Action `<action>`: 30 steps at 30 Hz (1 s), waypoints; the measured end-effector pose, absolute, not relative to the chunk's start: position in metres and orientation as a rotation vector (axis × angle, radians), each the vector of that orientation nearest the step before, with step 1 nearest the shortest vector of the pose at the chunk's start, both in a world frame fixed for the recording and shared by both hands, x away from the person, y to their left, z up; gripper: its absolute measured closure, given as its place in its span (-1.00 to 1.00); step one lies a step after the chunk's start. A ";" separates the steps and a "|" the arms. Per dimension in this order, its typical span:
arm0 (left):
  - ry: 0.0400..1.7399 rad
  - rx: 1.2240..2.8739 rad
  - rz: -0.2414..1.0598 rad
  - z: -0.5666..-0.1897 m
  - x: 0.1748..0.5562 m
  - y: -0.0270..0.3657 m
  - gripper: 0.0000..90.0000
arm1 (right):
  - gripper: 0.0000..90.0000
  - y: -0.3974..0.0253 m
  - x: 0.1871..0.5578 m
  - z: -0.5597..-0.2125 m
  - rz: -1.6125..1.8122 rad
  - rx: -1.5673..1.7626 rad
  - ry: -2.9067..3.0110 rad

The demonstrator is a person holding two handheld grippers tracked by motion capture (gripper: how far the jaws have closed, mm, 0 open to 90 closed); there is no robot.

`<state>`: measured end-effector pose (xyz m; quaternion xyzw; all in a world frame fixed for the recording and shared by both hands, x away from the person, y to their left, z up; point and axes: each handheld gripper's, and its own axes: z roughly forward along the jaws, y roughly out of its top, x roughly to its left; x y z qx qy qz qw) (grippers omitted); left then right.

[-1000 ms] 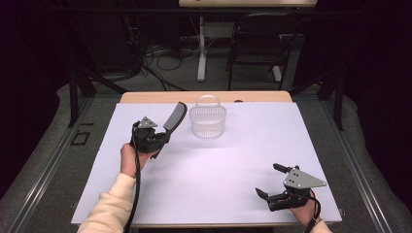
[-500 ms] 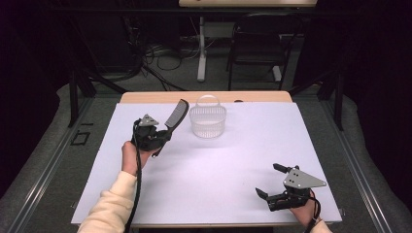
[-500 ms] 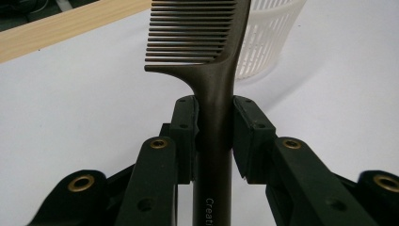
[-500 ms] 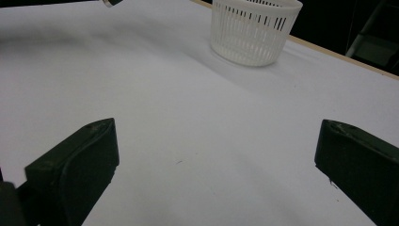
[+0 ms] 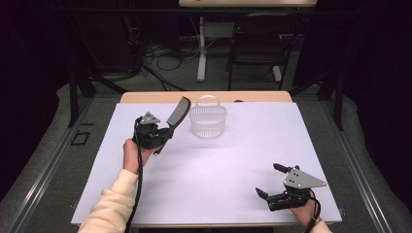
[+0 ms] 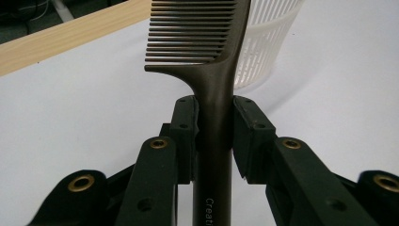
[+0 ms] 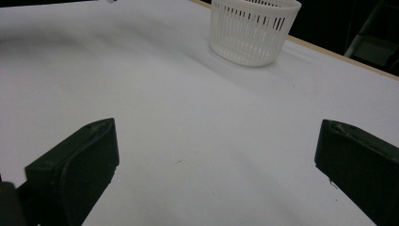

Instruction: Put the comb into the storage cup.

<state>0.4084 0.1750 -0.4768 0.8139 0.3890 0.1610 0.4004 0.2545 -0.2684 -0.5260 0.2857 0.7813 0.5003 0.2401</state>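
A dark comb (image 5: pixel 178 113) (image 6: pixel 214 70) is held up off the table by its handle, teeth end pointing toward the white slatted basket (image 5: pixel 207 121) (image 6: pixel 263 42) (image 7: pixel 254 30). My left gripper (image 5: pixel 163 136) (image 6: pixel 214 132) is shut on the comb's handle, a little left of the basket. My right gripper (image 5: pixel 268 180) (image 7: pixel 211 160) rests low near the table's front right corner, jaws wide apart with nothing between them.
The white table cover (image 5: pixel 218 170) spans the table, with a wooden strip (image 5: pixel 160 97) along its far edge. Dark floor, cables and a chair lie beyond. The basket has a thin hoop handle (image 5: pixel 207 98) standing up.
The left gripper has carried the comb slightly to the right and up, closer to the basket. The right gripper has not moved.
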 end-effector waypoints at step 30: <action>0.949 2.036 0.428 -0.463 0.414 0.168 0.59 | -1.00 -0.268 0.255 -0.526 1.368 0.779 2.138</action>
